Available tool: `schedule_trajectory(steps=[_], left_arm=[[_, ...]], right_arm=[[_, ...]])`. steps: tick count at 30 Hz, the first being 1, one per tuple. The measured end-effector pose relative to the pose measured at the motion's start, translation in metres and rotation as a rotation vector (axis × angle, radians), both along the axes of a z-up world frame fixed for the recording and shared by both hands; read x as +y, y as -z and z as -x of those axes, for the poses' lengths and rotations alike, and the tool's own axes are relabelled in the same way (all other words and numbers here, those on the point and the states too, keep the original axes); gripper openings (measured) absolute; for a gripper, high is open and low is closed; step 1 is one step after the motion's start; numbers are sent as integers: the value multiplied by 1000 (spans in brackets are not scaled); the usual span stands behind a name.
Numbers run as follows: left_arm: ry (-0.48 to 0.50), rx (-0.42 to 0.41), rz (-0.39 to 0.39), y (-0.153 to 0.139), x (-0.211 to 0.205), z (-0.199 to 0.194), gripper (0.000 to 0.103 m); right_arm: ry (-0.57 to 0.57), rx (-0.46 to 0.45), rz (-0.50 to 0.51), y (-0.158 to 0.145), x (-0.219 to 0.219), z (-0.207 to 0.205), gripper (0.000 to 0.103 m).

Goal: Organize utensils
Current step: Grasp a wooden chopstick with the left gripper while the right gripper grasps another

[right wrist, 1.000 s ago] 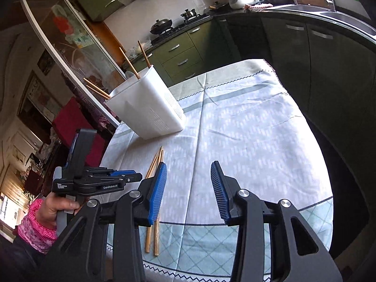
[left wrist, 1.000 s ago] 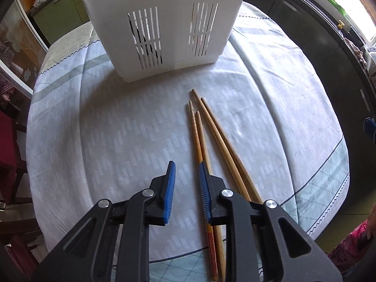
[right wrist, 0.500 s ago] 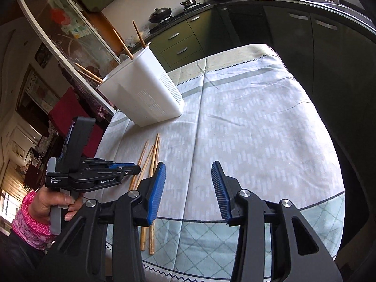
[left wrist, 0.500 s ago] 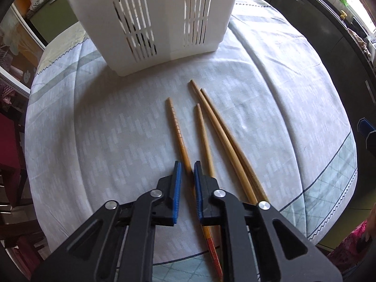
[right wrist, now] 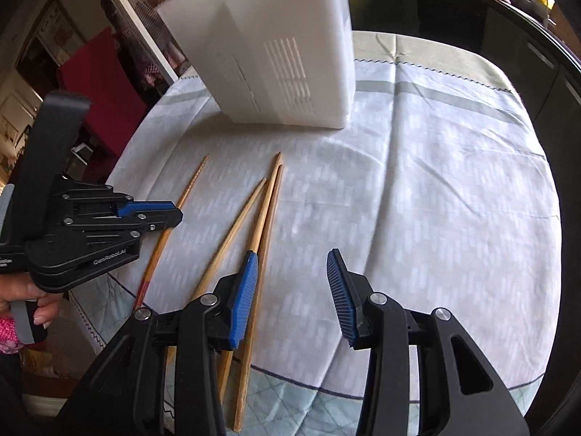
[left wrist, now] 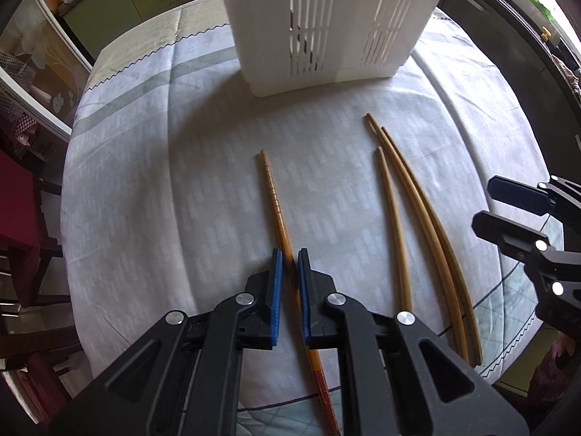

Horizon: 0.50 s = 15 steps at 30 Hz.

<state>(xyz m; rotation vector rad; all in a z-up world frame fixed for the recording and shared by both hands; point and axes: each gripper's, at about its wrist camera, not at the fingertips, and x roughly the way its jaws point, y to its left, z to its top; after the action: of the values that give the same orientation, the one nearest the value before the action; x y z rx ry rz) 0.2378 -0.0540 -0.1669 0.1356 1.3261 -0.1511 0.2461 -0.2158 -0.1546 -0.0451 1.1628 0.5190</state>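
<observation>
The left gripper (left wrist: 289,254) is clamped on the dark ridged chopstick (left wrist: 273,190), which lies between its blue pads on the tablecloth (left wrist: 145,181). To its right lie three pale chopsticks (left wrist: 417,203). The right gripper (right wrist: 292,265) has its jaws apart with nothing between them, just right of these three. Ahead of both stands the white slotted holder (left wrist: 326,29).

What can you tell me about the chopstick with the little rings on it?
The ringed chopstick is a slim wooden stick, darker orange-brown than the three plain chopsticks lying apart to one side. Small grooves ring its thin tip, which points toward the white slotted utensil holder without reaching it. Its thick end carries a red band. It lies flat on the pale tablecloth, and the left gripper is shut on its middle, blue fingers on either side.
</observation>
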Motion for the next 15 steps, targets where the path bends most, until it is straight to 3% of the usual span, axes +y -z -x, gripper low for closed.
schedule_trajectory(steps=[11, 15], left_arm=[[12, -13, 11, -3, 9, 7, 10], [12, -22, 12, -4, 9, 9, 10]], right_arm=[[-30, 15, 131, 19, 37, -17, 41], [-29, -27, 193, 19, 49, -16, 41]])
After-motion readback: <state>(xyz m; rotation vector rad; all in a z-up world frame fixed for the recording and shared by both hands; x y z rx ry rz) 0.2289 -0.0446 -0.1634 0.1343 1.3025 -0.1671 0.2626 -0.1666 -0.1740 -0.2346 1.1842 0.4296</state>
